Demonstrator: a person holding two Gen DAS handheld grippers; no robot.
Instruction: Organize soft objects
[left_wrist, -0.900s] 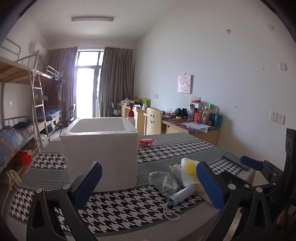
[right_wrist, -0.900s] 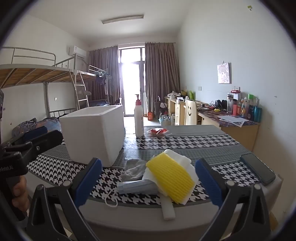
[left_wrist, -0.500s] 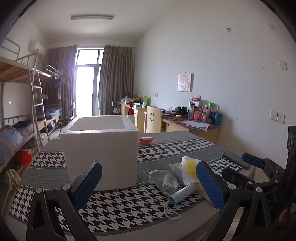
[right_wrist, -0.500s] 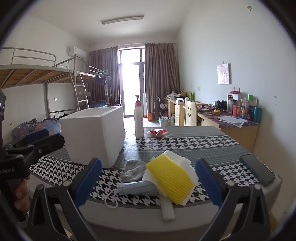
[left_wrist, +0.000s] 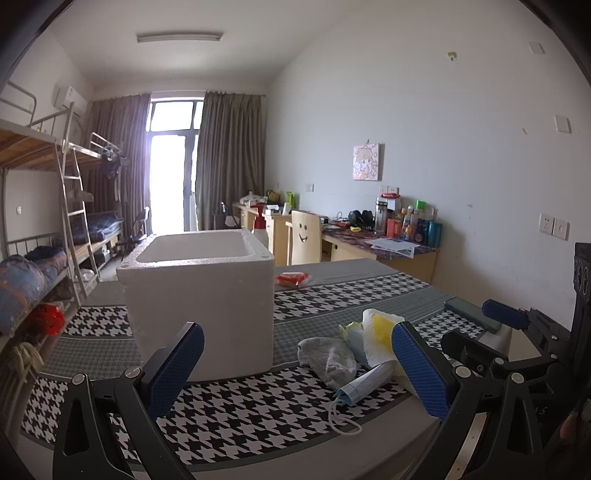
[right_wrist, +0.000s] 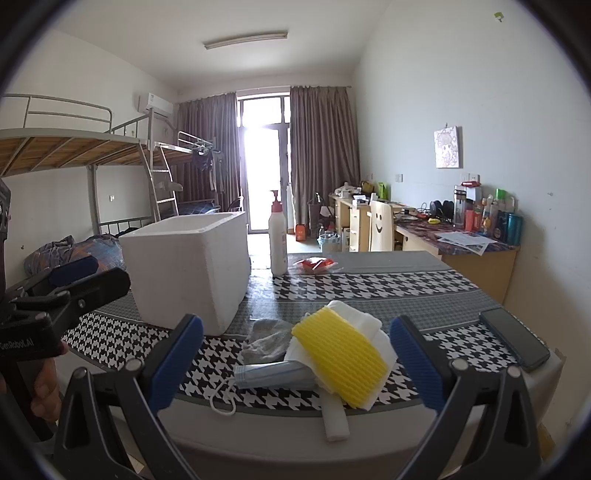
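A pile of soft things lies near the table's front edge: a yellow foam net (right_wrist: 341, 360) on white foam sheets (right_wrist: 364, 321), a folded blue face mask (right_wrist: 275, 374) and a grey cloth (right_wrist: 264, 341). The left wrist view shows the pile too: grey cloth (left_wrist: 328, 356), mask (left_wrist: 364, 384), yellow net (left_wrist: 382, 328). An open white foam box (left_wrist: 201, 295) (right_wrist: 188, 266) stands left of the pile. My left gripper (left_wrist: 295, 373) is open and empty, short of the table edge. My right gripper (right_wrist: 295, 363) is open and empty, facing the pile.
A black phone (right_wrist: 513, 338) lies at the table's right edge. A white pump bottle (right_wrist: 277, 236) and a red packet (right_wrist: 314, 264) are behind the box. The table (right_wrist: 369, 288) has a houndstooth cover. A bunk bed stands left, desks right.
Both grippers stay open. The left wrist view has shifted slightly, so the box and pile sit a little lower in it. The right view is almost unchanged.
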